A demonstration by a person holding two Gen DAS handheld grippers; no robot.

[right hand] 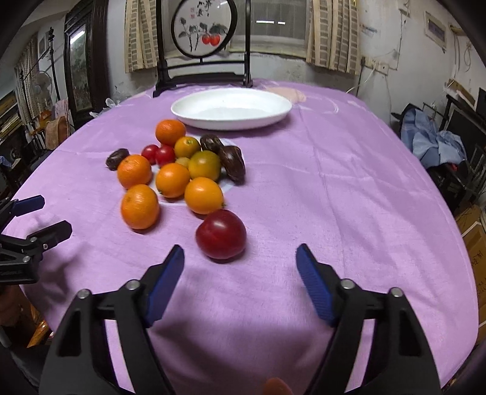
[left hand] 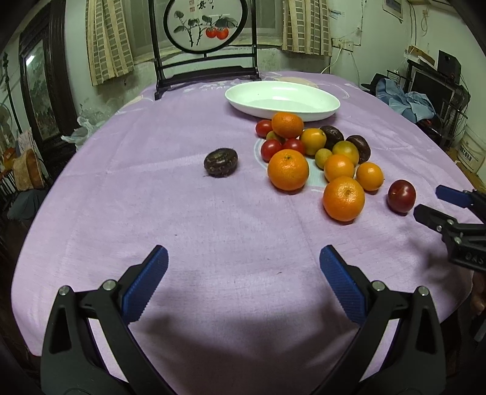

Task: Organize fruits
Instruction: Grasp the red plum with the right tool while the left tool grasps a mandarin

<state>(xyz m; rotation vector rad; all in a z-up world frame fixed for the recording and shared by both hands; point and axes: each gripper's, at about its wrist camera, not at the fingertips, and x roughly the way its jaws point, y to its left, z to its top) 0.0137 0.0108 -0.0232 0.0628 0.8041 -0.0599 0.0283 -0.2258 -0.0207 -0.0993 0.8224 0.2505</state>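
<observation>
A pile of fruit lies on the purple tablecloth [left hand: 182, 231]: oranges [left hand: 288, 169], small red tomatoes [left hand: 271, 149], yellow fruits and dark passion fruits [left hand: 359, 148]. One dark passion fruit [left hand: 220, 162] lies alone to the pile's left. A dark red plum [right hand: 220, 234] sits just ahead of my right gripper [right hand: 240, 264], which is open and empty; the plum also shows in the left wrist view [left hand: 401, 195]. My left gripper [left hand: 243, 267] is open and empty over bare cloth. A white oval plate [left hand: 282, 99] stands empty behind the pile.
A dark wooden stand with a round persimmon painting [left hand: 204, 24] stands at the table's far edge. The right gripper [left hand: 437, 206] shows at the right edge of the left wrist view. Furniture and clutter surround the table.
</observation>
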